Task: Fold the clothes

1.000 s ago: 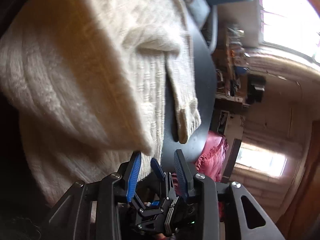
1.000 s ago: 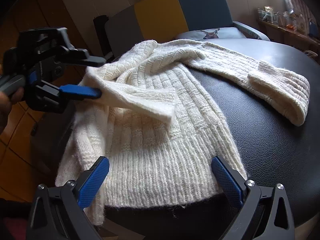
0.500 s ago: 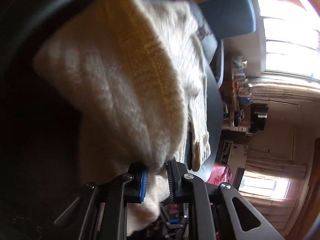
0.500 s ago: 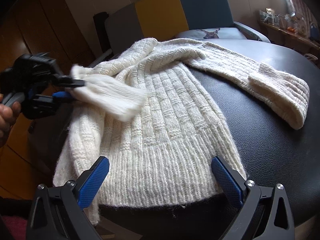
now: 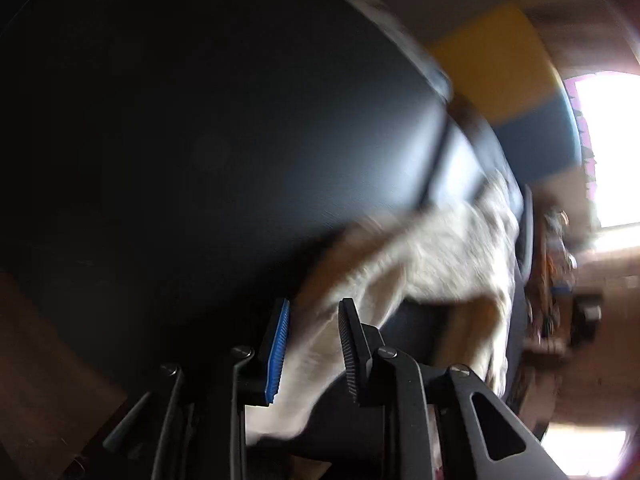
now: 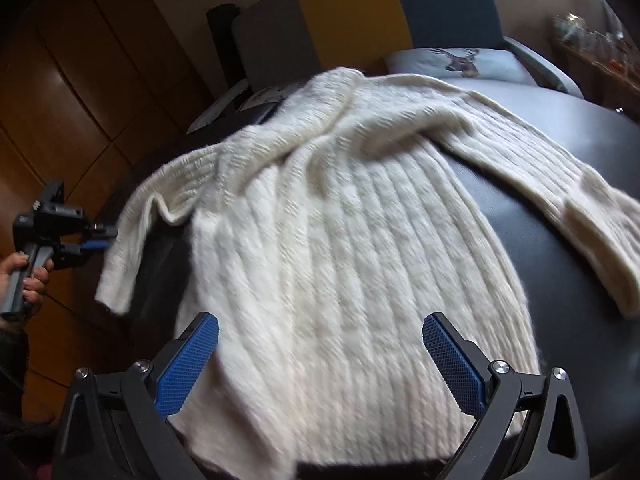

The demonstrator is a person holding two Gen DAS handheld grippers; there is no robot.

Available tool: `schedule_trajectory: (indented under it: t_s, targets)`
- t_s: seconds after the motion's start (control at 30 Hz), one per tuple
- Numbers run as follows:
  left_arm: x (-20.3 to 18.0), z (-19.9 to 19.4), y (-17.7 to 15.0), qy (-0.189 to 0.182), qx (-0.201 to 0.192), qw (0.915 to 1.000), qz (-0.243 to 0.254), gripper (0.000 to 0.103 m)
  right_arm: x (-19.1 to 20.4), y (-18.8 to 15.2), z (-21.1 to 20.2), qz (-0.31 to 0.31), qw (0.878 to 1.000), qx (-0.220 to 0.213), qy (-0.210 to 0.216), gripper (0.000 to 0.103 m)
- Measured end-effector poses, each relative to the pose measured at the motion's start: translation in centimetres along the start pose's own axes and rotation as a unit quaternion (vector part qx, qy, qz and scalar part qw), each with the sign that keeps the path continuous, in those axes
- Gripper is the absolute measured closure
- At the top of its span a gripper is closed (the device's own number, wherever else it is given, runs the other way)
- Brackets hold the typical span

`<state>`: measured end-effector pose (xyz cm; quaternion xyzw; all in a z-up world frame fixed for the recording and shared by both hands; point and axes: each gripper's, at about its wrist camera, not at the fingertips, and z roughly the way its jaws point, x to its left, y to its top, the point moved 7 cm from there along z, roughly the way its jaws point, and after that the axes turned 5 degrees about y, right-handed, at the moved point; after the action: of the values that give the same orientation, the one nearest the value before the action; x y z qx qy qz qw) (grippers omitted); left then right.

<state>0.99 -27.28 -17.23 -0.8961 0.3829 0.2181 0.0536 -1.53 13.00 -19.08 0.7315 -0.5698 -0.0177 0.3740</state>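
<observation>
A cream knitted sweater (image 6: 340, 240) lies spread on the dark round counter (image 6: 560, 288), body lengthwise toward the right wrist camera, hem nearest it. One sleeve (image 6: 560, 184) stretches across the counter to the right side of the right wrist view and lies flat, its cuff turned back. The other sleeve (image 6: 132, 240) is drawn out past the counter's edge at the left of that view, where the left claw (image 6: 98, 240) pinches it; a hand (image 6: 24, 280) grips the tool's handle. In the left wrist view, heavily blurred, cream knit (image 5: 420, 272) passes between the two fingers (image 5: 276, 352), which stand narrowly apart with fabric filling the gap, so the left claw appears closed on the sleeve. The right claw (image 6: 320, 364) hangs over the hem with its blue pads spread wide and nothing between them; whether the pads touch the knit cannot be told.

Progress, as judged from the layout: the garment is flattened and roughly squared, but no fold is complete. The body shows its full width, both sleeves extend outward, and the hem has not been brought toward the collar. Remaining, probably: lay each sleeve across the body, then fold the body on itself. A chair (image 6: 360, 12) with yellow and teal panels stands behind the counter.
</observation>
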Motion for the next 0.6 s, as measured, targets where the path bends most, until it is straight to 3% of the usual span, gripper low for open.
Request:
schedule_trajectory:
  t_s: [0.07, 0.17, 0.3, 0.4, 0.43, 0.53, 0.6]
  targets:
    - [0.2, -1.2, 0.3, -0.036, -0.014, 0.9992, 0.0, 0.08, 0.6, 0.7, 0.3, 0.001, 1.0, 0.0, 0.006, 0.0]
    - [-1.7, -1.8, -1.4, -0.067, -0.012, 0.9962, 0.055, 0.078, 1.0, 1.2, 0.8, 0.012, 1.0, 0.006, 0.019, 0.0]
    - [-3.7, -1.4, -3.7, -0.008, -0.047, 0.9909, 0.126, 0.077, 0.5, 0.8, 1.5, 0.03, 0.999, 0.021, 0.014, 0.0]
    - [-3.6, -1.2, -3.5, -0.039, -0.046, 0.9889, 0.136, 0.076, 0.3, 0.6, 1.7, 0.036, 0.999, 0.029, 0.014, 0.0]
    - [-1.4, -1.1, -2.7, -0.041, -0.049, 0.9899, 0.127, 0.076, 0.3, 0.6, 1.8, 0.035, 0.999, 0.03, 0.01, 0.0]
    - [2.3, -0.9, -0.6, 0.006, -0.081, 0.9919, 0.098, 0.076, 0.4, 0.8, 1.9, 0.03, 0.999, 0.031, 0.002, 0.0]
    - [4.2, 0.3, 0.8, 0.06, -0.083, 0.9905, 0.091, 0.078, 0.5, 0.8, 2.2, 0.029, 0.999, 0.033, 0.002, 0.0]
